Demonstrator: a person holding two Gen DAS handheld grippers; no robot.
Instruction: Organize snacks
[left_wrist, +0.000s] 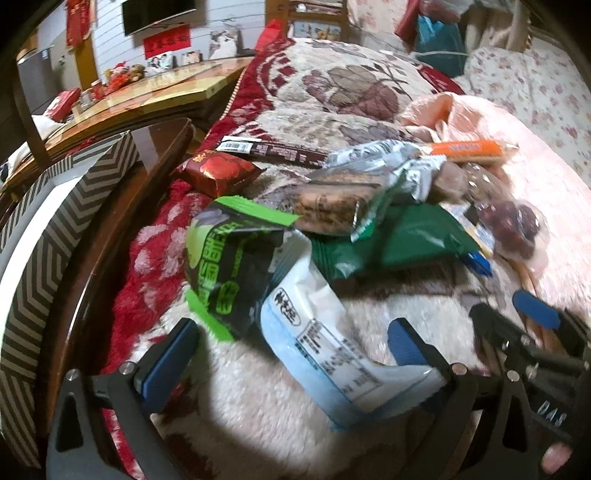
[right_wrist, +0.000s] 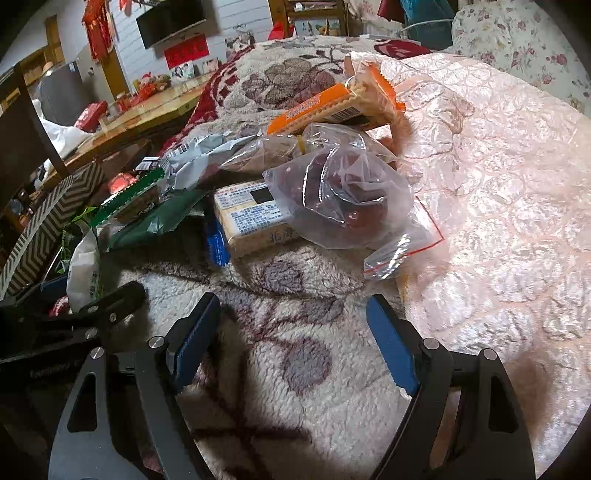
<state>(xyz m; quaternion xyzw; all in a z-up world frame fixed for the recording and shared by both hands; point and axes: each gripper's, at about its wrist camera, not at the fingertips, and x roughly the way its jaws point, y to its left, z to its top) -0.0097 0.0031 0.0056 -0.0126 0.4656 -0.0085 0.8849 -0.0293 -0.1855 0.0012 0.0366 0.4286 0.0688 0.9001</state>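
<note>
Both blue-padded tools hang wide open and empty over a floral fleece blanket (right_wrist: 295, 369): the left gripper (left_wrist: 291, 343) straddles a pale blue-and-white snack packet (left_wrist: 325, 343), the right gripper (right_wrist: 293, 332) sits just short of a clear plastic bag of dark red fruit (right_wrist: 343, 195). Beyond, an orange cracker sleeve (right_wrist: 332, 107) tops the heap; a chevron-striped box (left_wrist: 55, 214) waits left. Closing squarely across the packet's middle looks wisest.

Each black hand-held gripper (right_wrist: 293, 332) has blue pads (right_wrist: 195, 338) and silver screws (right_wrist: 155, 342).
</note>
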